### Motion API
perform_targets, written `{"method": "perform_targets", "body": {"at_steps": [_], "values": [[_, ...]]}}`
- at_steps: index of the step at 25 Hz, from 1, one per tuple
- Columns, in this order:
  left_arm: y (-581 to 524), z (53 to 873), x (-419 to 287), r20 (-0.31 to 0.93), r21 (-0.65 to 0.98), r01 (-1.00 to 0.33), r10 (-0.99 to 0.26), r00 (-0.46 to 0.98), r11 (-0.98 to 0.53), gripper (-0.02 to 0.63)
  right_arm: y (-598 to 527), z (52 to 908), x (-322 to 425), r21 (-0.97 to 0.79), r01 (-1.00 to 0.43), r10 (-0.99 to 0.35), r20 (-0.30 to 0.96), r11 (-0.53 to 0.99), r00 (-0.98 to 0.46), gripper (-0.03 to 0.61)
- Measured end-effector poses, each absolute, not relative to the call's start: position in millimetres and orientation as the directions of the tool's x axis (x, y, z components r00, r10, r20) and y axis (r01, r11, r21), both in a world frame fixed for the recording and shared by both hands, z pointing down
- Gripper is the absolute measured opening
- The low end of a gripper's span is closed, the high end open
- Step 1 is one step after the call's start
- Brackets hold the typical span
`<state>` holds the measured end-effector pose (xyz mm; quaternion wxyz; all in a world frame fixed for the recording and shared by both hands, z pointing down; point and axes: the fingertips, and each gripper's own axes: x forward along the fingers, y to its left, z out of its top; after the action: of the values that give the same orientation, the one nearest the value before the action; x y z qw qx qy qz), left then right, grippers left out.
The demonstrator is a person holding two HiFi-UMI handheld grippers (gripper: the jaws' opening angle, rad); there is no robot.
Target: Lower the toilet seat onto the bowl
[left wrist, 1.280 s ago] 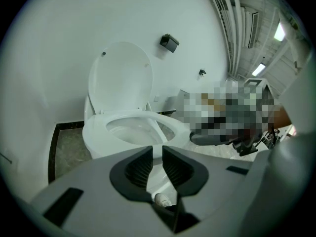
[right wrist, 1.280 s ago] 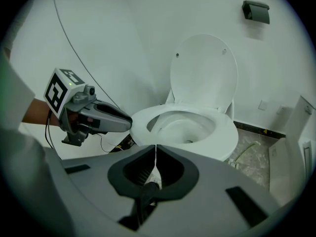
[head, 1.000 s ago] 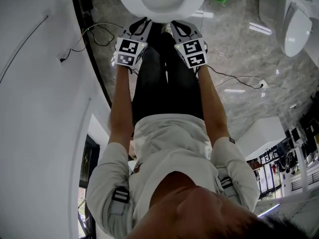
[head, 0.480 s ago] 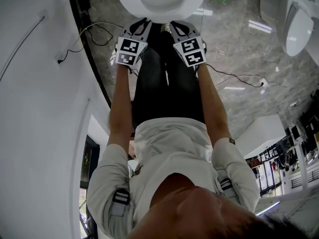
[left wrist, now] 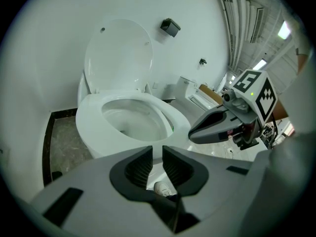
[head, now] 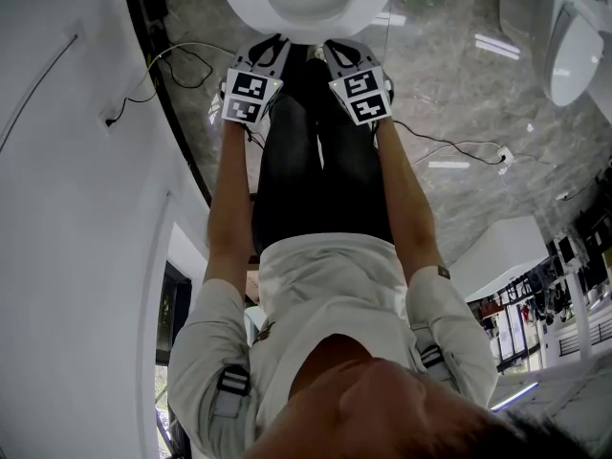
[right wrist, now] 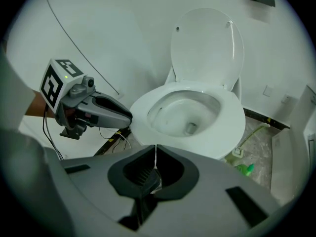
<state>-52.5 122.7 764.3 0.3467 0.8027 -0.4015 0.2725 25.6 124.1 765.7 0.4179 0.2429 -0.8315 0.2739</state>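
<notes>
White seat ring (right wrist: 232, 118): we read it as already flat on the bowl (left wrist: 91, 143), hole facing up.
Lid (left wrist: 118, 53): solid, upright against the wall (left wrist: 44, 43) at the far end.
Long axis: it runs from the near rim straight away from us to the lid's foot.
Direction from claws: the toilet sits ahead of and slightly below both, with the front rim nearest.
Left gripper (left wrist: 157, 154): jaws slightly spread with nothing between them, off the near-left rim.
Right gripper (right wrist: 155, 152): jaws pressed together, empty, off the near-right rim.
Nearer hand: neither, as we judge them level, one on each side of the centreline.
Coming move: if the lid is meant, we reach forward over the bowl.
</notes>
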Motion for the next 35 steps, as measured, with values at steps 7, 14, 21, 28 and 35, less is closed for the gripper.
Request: {"method": "perform_targets", "body": {"at_steps": [7,14,21,28,35], "values": [[125.5,780.2,-50.2,0.726,0.349,-0.829,-0.434,0.534,-0.437,0.075,128.9,785.4,26.8,-0.250,-0.642,-0.163,0.843,0.725,-0.512,0.025],[128.3,796.5,-49.6,0.734,0.355,-0.828,-0.419,0.534,-0.434,0.075,131.9,802.6,26.8,-0.245,-0.656,-0.158,0.856,0.714,-0.493,0.025],[129.8,811.5,-49.1,0.743,0.354,-0.835,-0.415,0.525,-0.422,0.075,133.6,817.2,26.9,-0.236,-0.660,-0.149,0.869,0.713,-0.472,0.025],[129.5,820.4,-49.5,0.749,0.353,-0.839,-0.412,0.519,-0.415,0.075,134.1,826.6,27.3,-0.225,-0.666,-0.150,0.877,0.712,-0.457,0.025],[111.4,785.5,-48.1,0.695,0.335,-0.845,-0.496,0.521,-0.417,0.075,125.3,798.4,32.6,-0.198,-0.657,-0.195,0.858,0.727,-0.474,0.025]]}}
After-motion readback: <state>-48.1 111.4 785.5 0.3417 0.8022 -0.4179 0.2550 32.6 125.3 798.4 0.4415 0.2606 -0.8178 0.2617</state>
